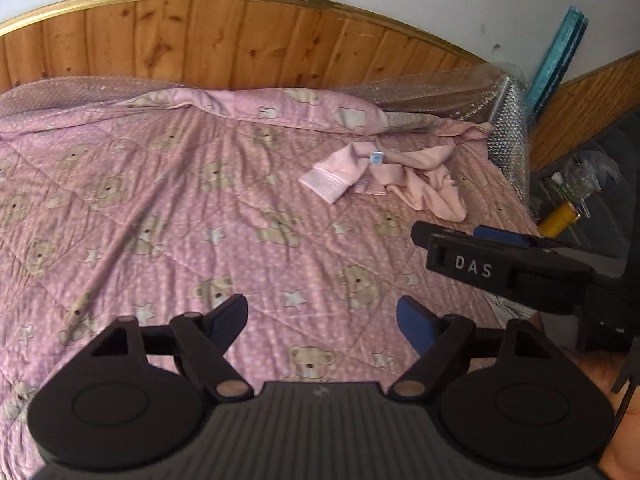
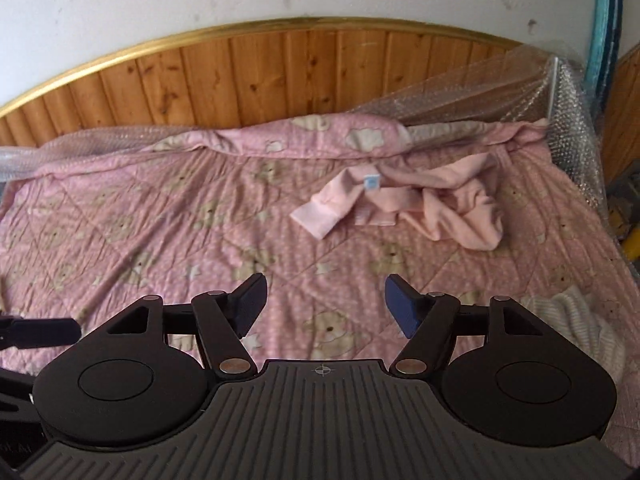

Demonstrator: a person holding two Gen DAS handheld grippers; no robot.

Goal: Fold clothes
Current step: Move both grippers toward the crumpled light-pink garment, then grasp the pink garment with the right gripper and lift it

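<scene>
A crumpled pale pink garment (image 1: 416,184) (image 2: 440,208) with a ribbed cuff and a small blue label lies on the far right of the pink bear-print quilt (image 1: 180,200) (image 2: 160,232). My left gripper (image 1: 320,312) hovers over the quilt, short of the garment, open with nothing between its blue pads. My right gripper (image 2: 325,292) is also open and empty, nearer the garment. In the left wrist view, one of the right gripper's fingers (image 1: 472,264) reaches in from the right. A left gripper finger (image 2: 40,330) shows at the left edge of the right wrist view.
A wooden panelled wall (image 1: 240,48) with gold trim runs behind the bed. Bubble wrap (image 2: 568,120) covers the bed's far right end. A white knitted cloth (image 2: 572,320) lies at the near right edge. Beside the bed stand a teal board (image 1: 556,60) and a yellow roll (image 1: 558,220).
</scene>
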